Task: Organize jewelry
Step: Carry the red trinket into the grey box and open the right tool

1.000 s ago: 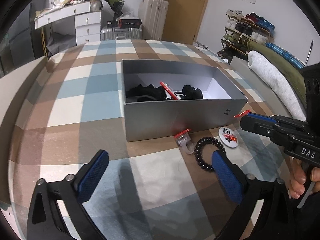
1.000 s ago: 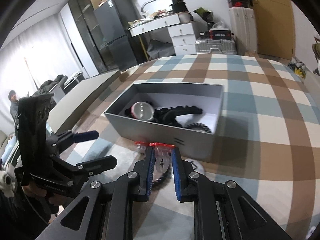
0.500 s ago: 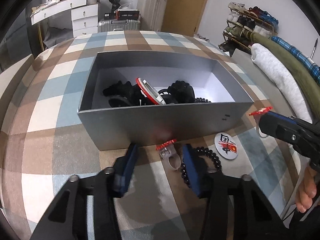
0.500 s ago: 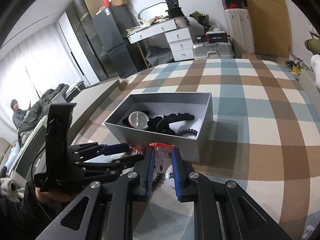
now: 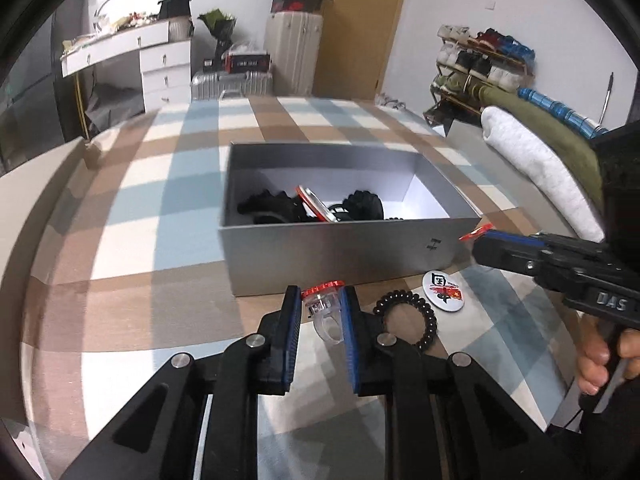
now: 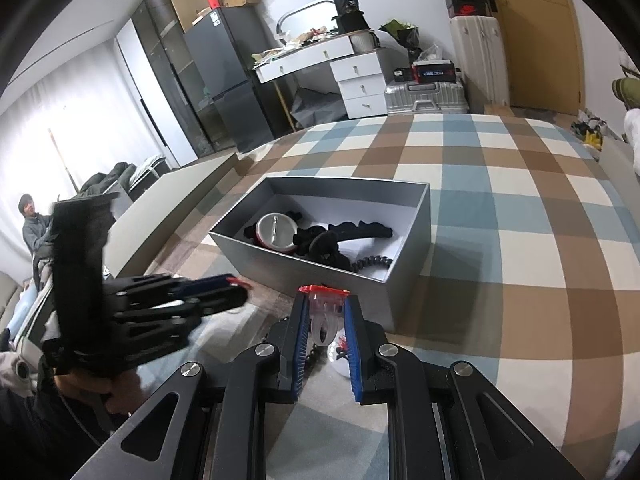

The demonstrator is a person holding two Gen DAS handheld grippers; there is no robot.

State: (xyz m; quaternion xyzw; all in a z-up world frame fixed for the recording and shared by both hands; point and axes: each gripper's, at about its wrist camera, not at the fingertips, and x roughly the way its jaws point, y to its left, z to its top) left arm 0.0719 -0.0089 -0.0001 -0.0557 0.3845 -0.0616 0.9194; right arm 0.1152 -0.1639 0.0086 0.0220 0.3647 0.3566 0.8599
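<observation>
Two clear red-topped rings are in play: the left gripper [image 5: 322,312] is closing its pads on one ring [image 5: 326,310], the right gripper [image 6: 326,316] pinches another ring [image 6: 324,308]. Ahead of both fingertips sits the grey box [image 5: 340,248]; next, probably carry them over its rim and release.

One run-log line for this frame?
left gripper: closing on clear ring | right gripper: shut on second ring | grey box: open
</observation>
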